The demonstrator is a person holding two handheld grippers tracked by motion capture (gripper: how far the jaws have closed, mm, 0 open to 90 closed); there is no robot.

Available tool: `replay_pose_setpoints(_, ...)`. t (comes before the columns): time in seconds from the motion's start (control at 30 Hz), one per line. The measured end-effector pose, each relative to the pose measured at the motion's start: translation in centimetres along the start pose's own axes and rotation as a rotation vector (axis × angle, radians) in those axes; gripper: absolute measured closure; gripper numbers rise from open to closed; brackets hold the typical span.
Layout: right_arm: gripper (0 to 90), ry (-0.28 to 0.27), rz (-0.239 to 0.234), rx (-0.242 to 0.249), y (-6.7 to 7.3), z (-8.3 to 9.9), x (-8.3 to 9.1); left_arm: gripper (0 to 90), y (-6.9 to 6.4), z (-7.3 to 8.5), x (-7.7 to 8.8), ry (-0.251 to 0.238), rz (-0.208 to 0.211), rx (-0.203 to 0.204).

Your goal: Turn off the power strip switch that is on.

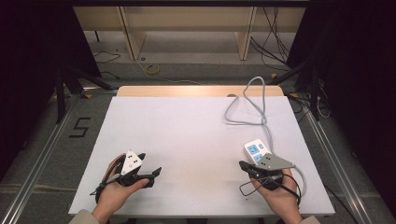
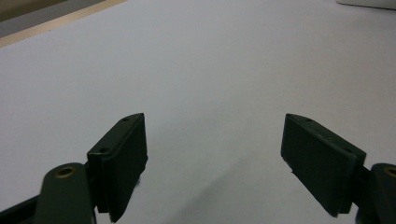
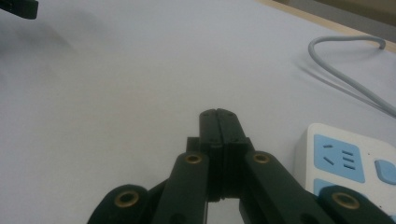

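Observation:
A white power strip (image 1: 255, 151) with blue sockets lies on the white table top (image 1: 187, 135) at the right, and its grey cable (image 1: 261, 109) loops toward the far edge. My right gripper (image 1: 243, 165) sits just in front of the strip, jaws pressed together with nothing between them. In the right gripper view the shut gripper (image 3: 218, 115) points past the power strip (image 3: 343, 161), which lies to its right, apart from it. My left gripper (image 1: 150, 164) rests near the front left, open. In the left gripper view the left gripper (image 2: 215, 156) has only bare table between its jaws.
The grey cable (image 3: 348, 79) curves across the table beyond the strip. A jaw of the other gripper (image 3: 17, 7) shows at the top left of the right gripper view. Wooden furniture legs (image 1: 133, 37) and dark stands (image 1: 60, 93) are on the floor beyond the table.

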State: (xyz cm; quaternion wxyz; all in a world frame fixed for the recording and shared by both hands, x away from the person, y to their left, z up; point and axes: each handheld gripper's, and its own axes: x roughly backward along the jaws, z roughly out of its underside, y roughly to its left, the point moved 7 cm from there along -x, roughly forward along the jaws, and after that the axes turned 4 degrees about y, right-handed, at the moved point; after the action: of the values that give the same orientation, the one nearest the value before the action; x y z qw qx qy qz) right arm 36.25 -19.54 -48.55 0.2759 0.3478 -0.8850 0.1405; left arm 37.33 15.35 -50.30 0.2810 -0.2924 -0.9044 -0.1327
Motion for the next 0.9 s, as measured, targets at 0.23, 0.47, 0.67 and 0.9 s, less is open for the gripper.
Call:
replay_pose_setpoints(0.23, 90.0, 0.005, 0.019, -0.011, -0.7, 0.1, 0.3, 22.6, 0.0, 0.0, 0.0, 0.000, 0.000, 0.000)
replay_pose_setpoints(0.47, 90.0, 0.014, 0.032, -0.022, -1.1, 0.3, 0.5, 22.6, 0.0, 0.0, 0.0, -0.001, 0.000, 0.000)
replay_pose_setpoints(0.67, 90.0, 0.021, 0.046, -0.032, -1.4, 0.4, 0.7, 22.5, 0.0, 0.0, 0.0, -0.001, 0.000, 0.001)
replay_pose_setpoints(0.9, 90.0, 0.038, 0.065, -0.050, -2.0, 0.7, 1.0, 22.5, 0.0, 0.0, 0.0, -0.001, 0.000, 0.001)
